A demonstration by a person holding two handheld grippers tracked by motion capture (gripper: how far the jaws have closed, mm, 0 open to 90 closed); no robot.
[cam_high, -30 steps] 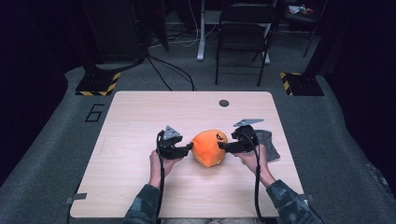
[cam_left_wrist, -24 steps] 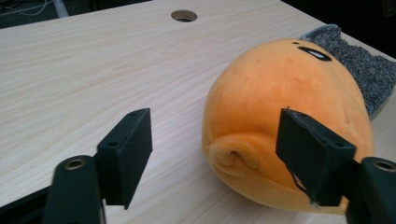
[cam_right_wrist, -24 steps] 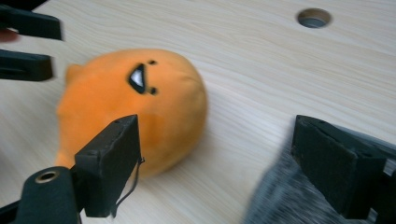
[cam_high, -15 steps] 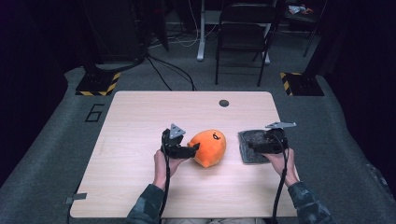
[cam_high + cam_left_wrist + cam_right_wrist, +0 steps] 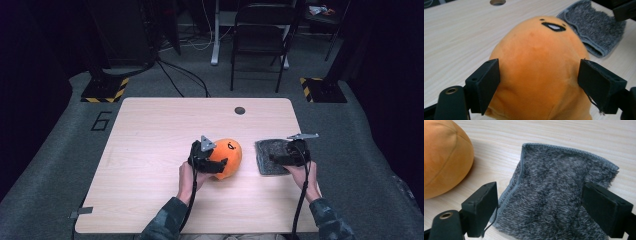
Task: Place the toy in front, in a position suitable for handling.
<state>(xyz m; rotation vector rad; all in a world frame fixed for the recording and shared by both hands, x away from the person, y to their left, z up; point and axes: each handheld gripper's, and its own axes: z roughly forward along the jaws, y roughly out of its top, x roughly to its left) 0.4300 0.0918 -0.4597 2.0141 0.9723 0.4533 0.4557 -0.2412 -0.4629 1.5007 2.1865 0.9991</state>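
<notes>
An orange plush toy (image 5: 226, 157) is seen lying on the wooden table (image 5: 150, 150), just beside the grey fuzzy cloth (image 5: 269, 156) and on the side of it toward the person's left hand. The toy is egg-shaped; its long axis runs away from the left gripper (image 5: 207, 162), with the narrower, face-bearing end pointed toward the far edge of the table and slightly toward the cloth. A small black mouth with white inside and two dot eyes (image 5: 552, 25) are stitched near that end, and seams are visible across the soft orange surface (image 5: 444, 157). The left gripper's jaws have just been opening further and are now spread wide on either side of the toy's broader end, the pads standing at its flanks without pressing in. The right gripper (image 5: 280, 159) is held over the cloth's near part, its jaws wide apart with the cloth between them, and no pinch is seen.
</notes>
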